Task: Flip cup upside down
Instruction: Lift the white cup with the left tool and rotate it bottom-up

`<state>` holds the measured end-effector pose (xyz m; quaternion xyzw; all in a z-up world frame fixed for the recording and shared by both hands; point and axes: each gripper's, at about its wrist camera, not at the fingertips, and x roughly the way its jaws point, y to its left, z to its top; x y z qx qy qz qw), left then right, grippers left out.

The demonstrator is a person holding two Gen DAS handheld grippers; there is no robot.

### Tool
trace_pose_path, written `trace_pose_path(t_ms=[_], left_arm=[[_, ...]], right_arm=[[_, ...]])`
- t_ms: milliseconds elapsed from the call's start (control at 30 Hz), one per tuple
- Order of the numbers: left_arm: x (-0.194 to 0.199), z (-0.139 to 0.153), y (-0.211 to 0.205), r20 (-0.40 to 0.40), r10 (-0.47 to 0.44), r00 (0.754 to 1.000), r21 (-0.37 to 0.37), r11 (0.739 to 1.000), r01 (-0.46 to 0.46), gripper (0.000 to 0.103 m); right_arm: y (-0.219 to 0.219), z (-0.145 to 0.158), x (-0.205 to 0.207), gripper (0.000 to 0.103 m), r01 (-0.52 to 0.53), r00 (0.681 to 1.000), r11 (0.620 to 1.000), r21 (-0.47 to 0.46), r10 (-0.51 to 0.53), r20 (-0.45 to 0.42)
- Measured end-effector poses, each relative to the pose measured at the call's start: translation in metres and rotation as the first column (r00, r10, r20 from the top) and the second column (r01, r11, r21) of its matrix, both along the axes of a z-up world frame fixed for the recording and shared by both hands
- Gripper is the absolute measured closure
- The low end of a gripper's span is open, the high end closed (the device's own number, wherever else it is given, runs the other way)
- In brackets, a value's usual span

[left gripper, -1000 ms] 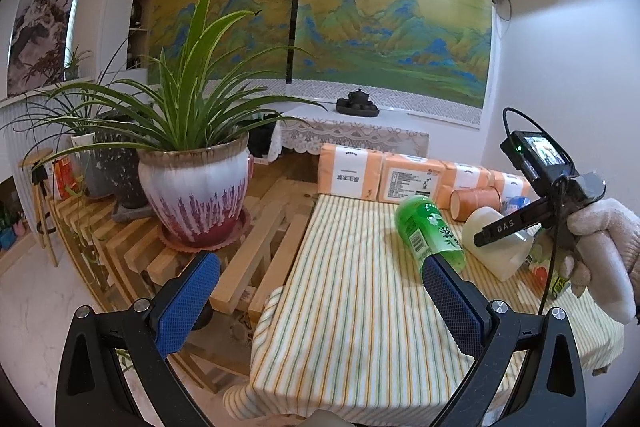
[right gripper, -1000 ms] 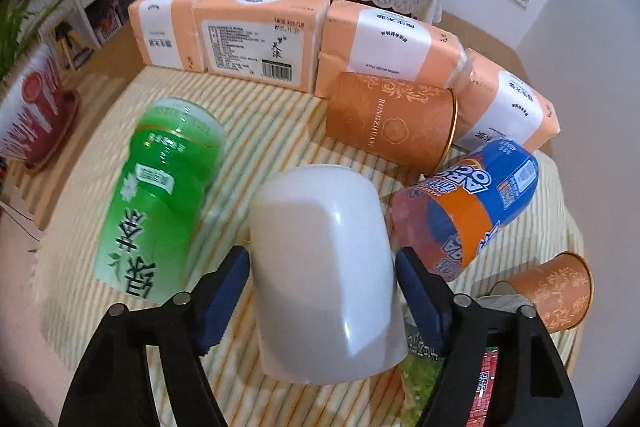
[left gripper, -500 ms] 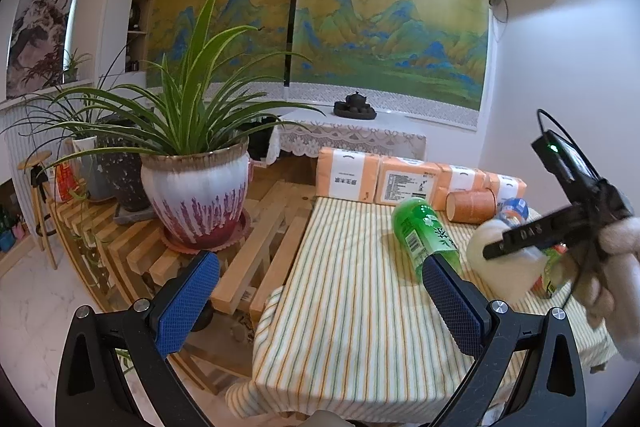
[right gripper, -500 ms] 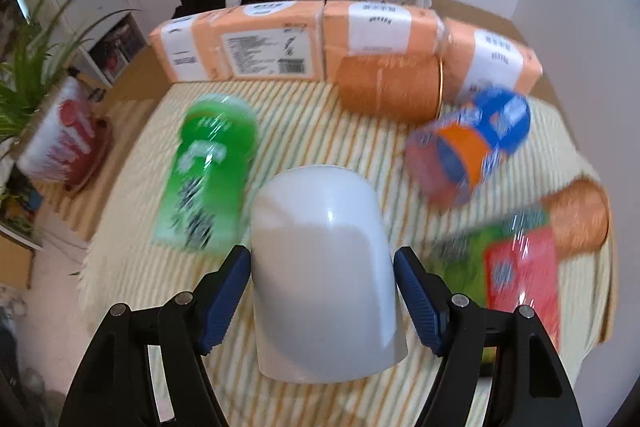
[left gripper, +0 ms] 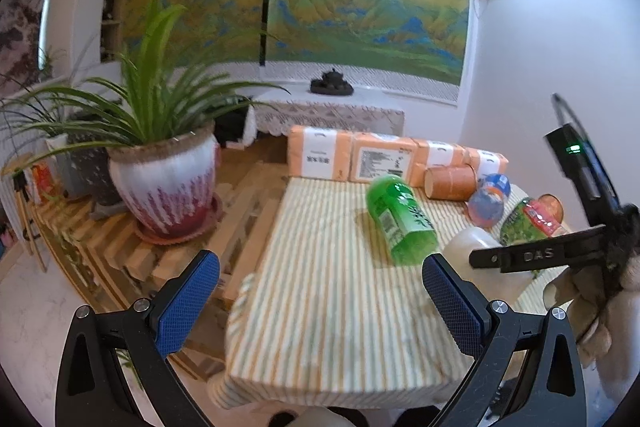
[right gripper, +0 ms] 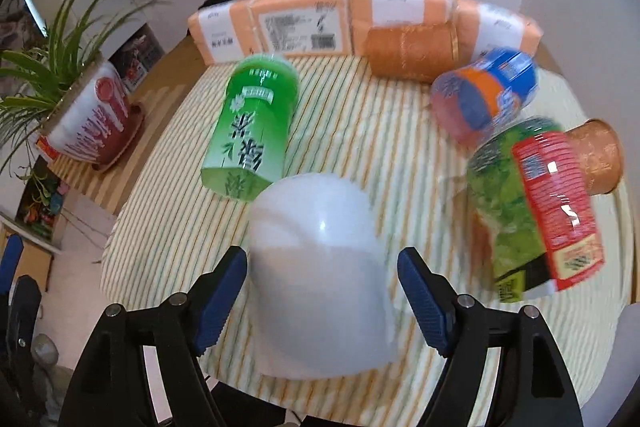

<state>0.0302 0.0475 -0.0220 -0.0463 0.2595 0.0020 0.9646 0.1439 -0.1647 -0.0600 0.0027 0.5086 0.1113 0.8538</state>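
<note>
A white cup (right gripper: 320,267) sits between the fingers of my right gripper (right gripper: 322,291), its closed base pointing away from the camera, low over the striped tablecloth (right gripper: 360,131). The left pad touches the cup; a small gap shows beside the right pad. The image is blurred. In the left wrist view the cup (left gripper: 466,247) shows at the right, partly hidden by the right gripper's black arm (left gripper: 536,257) and a gloved hand. My left gripper (left gripper: 320,291) is open and empty above the table's near left corner.
A green bottle (right gripper: 252,123) lies left of the cup. A green and red packet (right gripper: 532,207), a blue and orange can (right gripper: 488,95) and two orange cups (right gripper: 412,47) lie right and behind. Orange tissue packs (right gripper: 320,23) line the back. A potted plant (left gripper: 164,171) stands left.
My right gripper has carried the cup back toward the table's near edge and lower. Its right pad now stands slightly off the cup. The left gripper has hardly moved.
</note>
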Motion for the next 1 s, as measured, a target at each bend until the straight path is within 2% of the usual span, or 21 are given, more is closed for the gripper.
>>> trace_pose_path(t_ms=[67,200,267,367,500,633,733,833,1000], left_arm=[[0.011,0.000,-0.002,-0.058,-0.030,0.998,-0.044,0.999,0.028,0.000],[0.037,0.001,-0.015,-0.168,-0.111,0.979,-0.144,0.986,0.087,0.000],[0.055,0.000,-0.028,-0.239,-0.161,0.958,-0.217,0.970,0.109,0.000],[0.078,-0.003,-0.049,-0.325,-0.193,0.926,-0.295,0.951,0.095,0.000],[0.106,-0.009,-0.073,-0.410,-0.182,0.894,-0.333,0.942,0.039,0.001],[0.130,-0.027,-0.094,-0.511,-0.190,0.839,-0.374,0.927,-0.018,0.002],[0.141,-0.044,-0.107,-0.557,-0.193,0.808,-0.388,0.921,-0.047,0.003],[0.149,-0.053,-0.114,-0.574,-0.194,0.795,-0.409,0.910,-0.074,0.003],[0.159,-0.060,-0.115,-0.576,-0.162,0.801,-0.412,0.904,-0.113,0.005]], right_arm=[[-0.007,0.010,-0.011,0.029,0.005,0.999,1.000,0.019,-0.006,0.052],[-0.037,0.029,-0.043,0.029,0.037,0.988,0.992,0.118,-0.054,0.145],[-0.052,0.031,-0.059,0.029,0.063,0.980,0.989,0.137,-0.088,0.179],[-0.074,0.027,-0.082,0.029,0.114,0.968,0.980,0.162,-0.147,0.204],[-0.099,0.023,-0.105,0.029,0.159,0.956,0.968,0.194,-0.200,0.214],[-0.114,0.015,-0.118,0.029,0.184,0.951,0.962,0.201,-0.226,0.211],[-0.124,0.010,-0.123,0.029,0.199,0.948,0.956,0.214,-0.243,0.206],[-0.131,0.005,-0.127,0.029,0.209,0.943,0.954,0.214,-0.254,0.214],[-0.135,0.002,-0.132,0.029,0.206,0.940,0.960,0.189,-0.248,0.234]])
